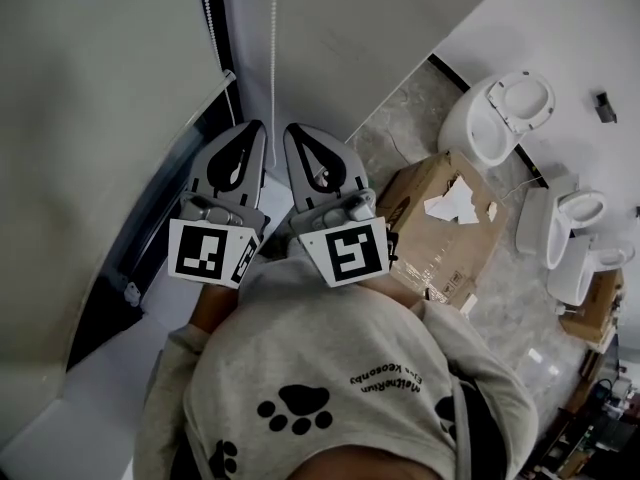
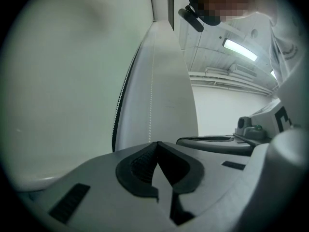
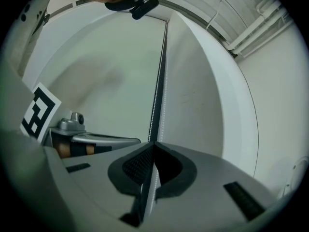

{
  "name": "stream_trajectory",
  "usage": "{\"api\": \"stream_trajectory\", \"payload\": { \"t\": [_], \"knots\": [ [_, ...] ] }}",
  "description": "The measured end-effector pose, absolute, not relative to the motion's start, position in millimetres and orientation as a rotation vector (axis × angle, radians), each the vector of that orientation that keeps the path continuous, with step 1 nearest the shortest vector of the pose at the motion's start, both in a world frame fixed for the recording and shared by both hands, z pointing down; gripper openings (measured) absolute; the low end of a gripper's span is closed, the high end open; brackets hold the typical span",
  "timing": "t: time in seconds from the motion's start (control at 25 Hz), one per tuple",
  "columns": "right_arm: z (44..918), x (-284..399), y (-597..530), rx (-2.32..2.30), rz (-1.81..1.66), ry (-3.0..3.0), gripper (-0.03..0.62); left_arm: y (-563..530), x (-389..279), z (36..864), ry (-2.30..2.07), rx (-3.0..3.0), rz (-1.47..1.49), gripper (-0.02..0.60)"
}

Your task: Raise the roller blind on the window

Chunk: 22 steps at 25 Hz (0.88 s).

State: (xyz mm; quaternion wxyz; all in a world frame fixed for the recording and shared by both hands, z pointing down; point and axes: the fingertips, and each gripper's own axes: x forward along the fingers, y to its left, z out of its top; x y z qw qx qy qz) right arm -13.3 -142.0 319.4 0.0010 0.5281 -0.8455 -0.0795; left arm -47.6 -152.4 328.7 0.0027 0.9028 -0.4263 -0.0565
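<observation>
Mostly the roller blind [image 1: 90,118] fills the left of the head view, a pale sheet whose bottom edge slants over the dark window frame [image 1: 150,238]. A white wall panel [image 1: 340,28] stands just right of it. A cardboard box [image 1: 445,218] and a toilet [image 1: 500,113] sit on the floor, well apart from the window.

The person's paw-print sweatshirt [image 1: 330,368] is at the bottom, with both tools held out level towards the blind's right edge. The left gripper [image 1: 254,128] and right gripper [image 1: 294,128] lie side by side, nearly touching, each with its marker cube nearest the body.

The left gripper [image 2: 157,144] has its jaws pressed together with nothing visible between the pads. The right gripper [image 3: 154,144] is likewise closed to its tip.

The thin bead chain [image 1: 273,48] hangs along the blind's right edge and drops into the narrow gap between the two tips. In each gripper view the bead chain [image 2: 151,110] [image 3: 164,102] runs straight down to the closed tip. I cannot tell whether it touches either one.
</observation>
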Motion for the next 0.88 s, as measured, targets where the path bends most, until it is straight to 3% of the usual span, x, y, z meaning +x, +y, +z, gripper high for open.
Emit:
{"api": "stream_trajectory", "payload": {
  "t": [0.6,0.72,0.88],
  "knots": [
    [318,-5,-154,1.639,-0.219,-2.676,0.009,-184,-35,317,-1.312,2.854,-0.112,0.013],
    [312,-4,-154,1.638,-0.206,-2.689,0.009,-197,-32,310,-1.275,2.857,-0.093,0.121],
    [317,1,-153,1.642,-0.195,-2.681,0.009,-213,-34,315,-1.288,2.836,-0.075,0.121]
  ]
}}
